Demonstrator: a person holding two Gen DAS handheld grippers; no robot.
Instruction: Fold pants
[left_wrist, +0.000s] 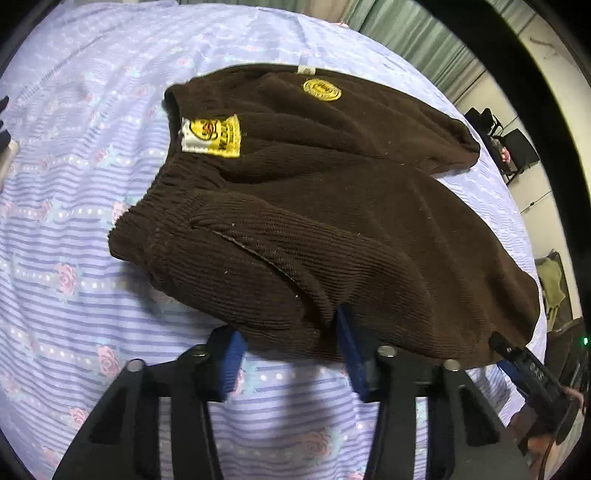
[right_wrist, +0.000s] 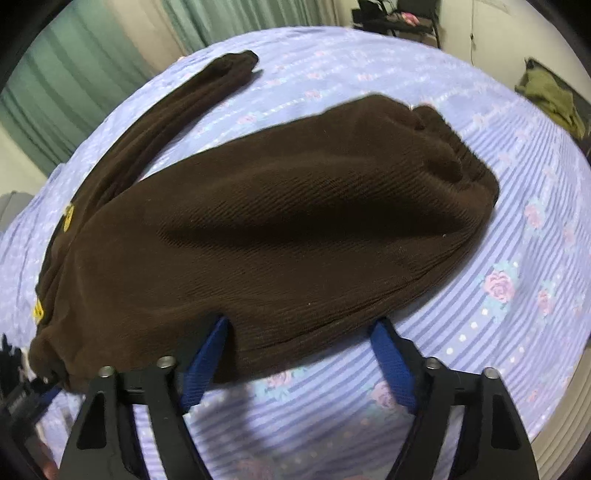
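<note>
Brown corduroy pants (left_wrist: 332, 206) lie rumpled on a lavender rose-print bedsheet (left_wrist: 74, 229), with a yellow label (left_wrist: 211, 137) at the waistband and a round yellow patch (left_wrist: 322, 89). My left gripper (left_wrist: 283, 320) straddles the pants' near edge; its blue pads stand apart with a bulge of fabric between them, the right pad tucked into a crease. In the right wrist view the pants (right_wrist: 295, 206) show one leg trailing to the far left. My right gripper (right_wrist: 302, 323) is open, its pads wide on either side of the near hem. It also shows in the left wrist view, as the right gripper (left_wrist: 524, 365).
The bedsheet (right_wrist: 517, 258) spreads around the pants. Green curtains (left_wrist: 406, 29) hang beyond the far side. Black chairs (left_wrist: 517, 147) stand by the wall. An olive garment (right_wrist: 550, 96) lies off the bed's far right.
</note>
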